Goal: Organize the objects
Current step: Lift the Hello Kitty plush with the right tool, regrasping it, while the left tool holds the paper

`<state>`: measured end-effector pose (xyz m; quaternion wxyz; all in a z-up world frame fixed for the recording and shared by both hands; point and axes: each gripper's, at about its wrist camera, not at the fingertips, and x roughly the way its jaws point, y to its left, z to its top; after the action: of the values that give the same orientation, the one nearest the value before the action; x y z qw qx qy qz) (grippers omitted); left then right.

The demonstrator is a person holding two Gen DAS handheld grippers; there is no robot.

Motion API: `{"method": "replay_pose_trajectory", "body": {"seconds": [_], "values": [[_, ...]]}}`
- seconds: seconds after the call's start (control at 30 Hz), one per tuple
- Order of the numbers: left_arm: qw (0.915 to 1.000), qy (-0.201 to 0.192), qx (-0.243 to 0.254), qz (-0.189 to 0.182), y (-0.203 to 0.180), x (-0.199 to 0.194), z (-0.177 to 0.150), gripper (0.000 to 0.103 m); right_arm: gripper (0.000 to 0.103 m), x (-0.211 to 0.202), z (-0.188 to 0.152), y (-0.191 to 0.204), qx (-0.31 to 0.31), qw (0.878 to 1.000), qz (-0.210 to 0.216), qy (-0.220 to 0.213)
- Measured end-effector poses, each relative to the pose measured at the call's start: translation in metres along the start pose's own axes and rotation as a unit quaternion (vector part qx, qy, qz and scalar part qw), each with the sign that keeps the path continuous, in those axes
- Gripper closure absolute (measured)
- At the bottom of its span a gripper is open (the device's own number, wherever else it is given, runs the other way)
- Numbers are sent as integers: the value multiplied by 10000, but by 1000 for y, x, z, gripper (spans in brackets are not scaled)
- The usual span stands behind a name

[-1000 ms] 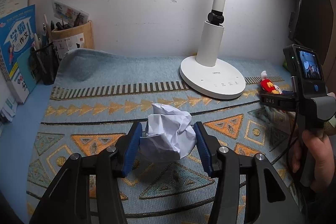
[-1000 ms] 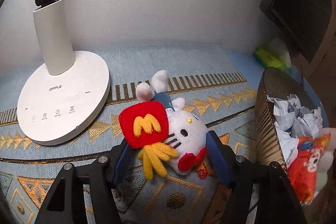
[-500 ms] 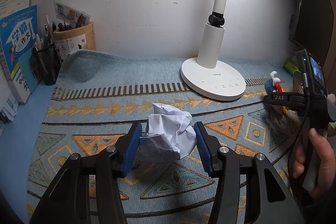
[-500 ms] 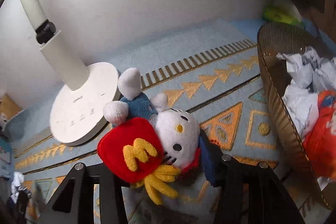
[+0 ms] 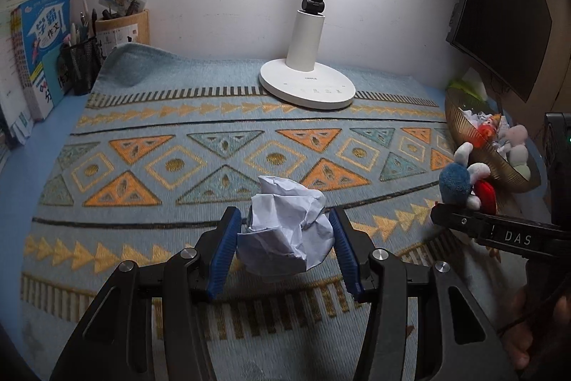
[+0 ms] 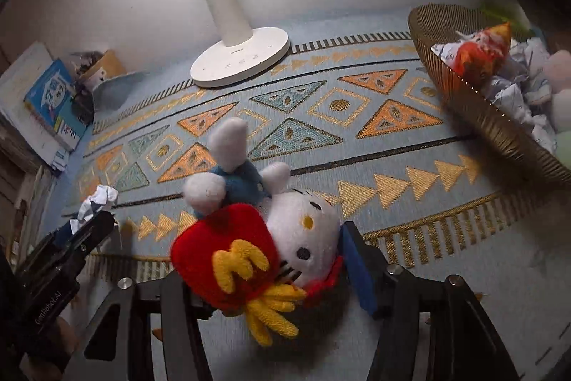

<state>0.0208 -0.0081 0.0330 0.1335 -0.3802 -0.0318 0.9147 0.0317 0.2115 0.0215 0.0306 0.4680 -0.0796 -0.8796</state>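
Left wrist view: the left gripper (image 5: 285, 249) has lifted its crumpled paper ball (image 5: 287, 231) clear of the mat (image 5: 150, 116); a second ago it sat low on it. The blue pads press both sides of the ball, which now hangs over the mat's near edge. At the right edge, the basket (image 5: 474, 138) is cut off by the frame.

Right wrist view: the right gripper (image 6: 271, 277) has risen too, fingers closed on the plush toy (image 6: 282, 231), held above the mat's near edge, well short of the basket (image 6: 478, 102). Both items look bound for it, I judge. The toy hides the left finger.
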Motion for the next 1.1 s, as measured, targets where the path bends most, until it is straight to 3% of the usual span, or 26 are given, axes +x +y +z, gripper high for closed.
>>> {"method": "replay_pose_trajectory", "body": {"seconds": [0.07,0.2,0.27,0.43,0.6,0.73,0.87,1.03,1.1], "values": [[10000,-37,-89,-21,2,-2,-7,55,20,-7,-10,6,-498,9988,14,-10],[9993,-195,-291,-139,13,-5,-6,55,19,-26,-30,11,-971,9946,257,-266],[9989,-89,-437,-135,18,0,-6,55,14,-28,-33,6,-975,9937,486,-267],[9994,-180,-303,-61,11,-3,-9,55,14,-21,-30,-2,-1092,9898,913,-85],[9998,-202,-42,80,2,-4,-11,55,14,-13,-21,-7,-1148,9895,875,-107],[9997,-217,12,138,1,-5,-11,54,14,-8,-16,-10,-1481,9853,820,236],[9997,-224,-21,98,3,-5,-11,54,14,-11,-18,-13,-1631,9849,568,97],[9997,-228,-27,113,3,-5,-11,54,14,14,-5,5,-1732,9809,847,278],[9996,-235,-19,140,2,-5,-11,54,18,25,-4,20,-1792,9786,941,378]]}}
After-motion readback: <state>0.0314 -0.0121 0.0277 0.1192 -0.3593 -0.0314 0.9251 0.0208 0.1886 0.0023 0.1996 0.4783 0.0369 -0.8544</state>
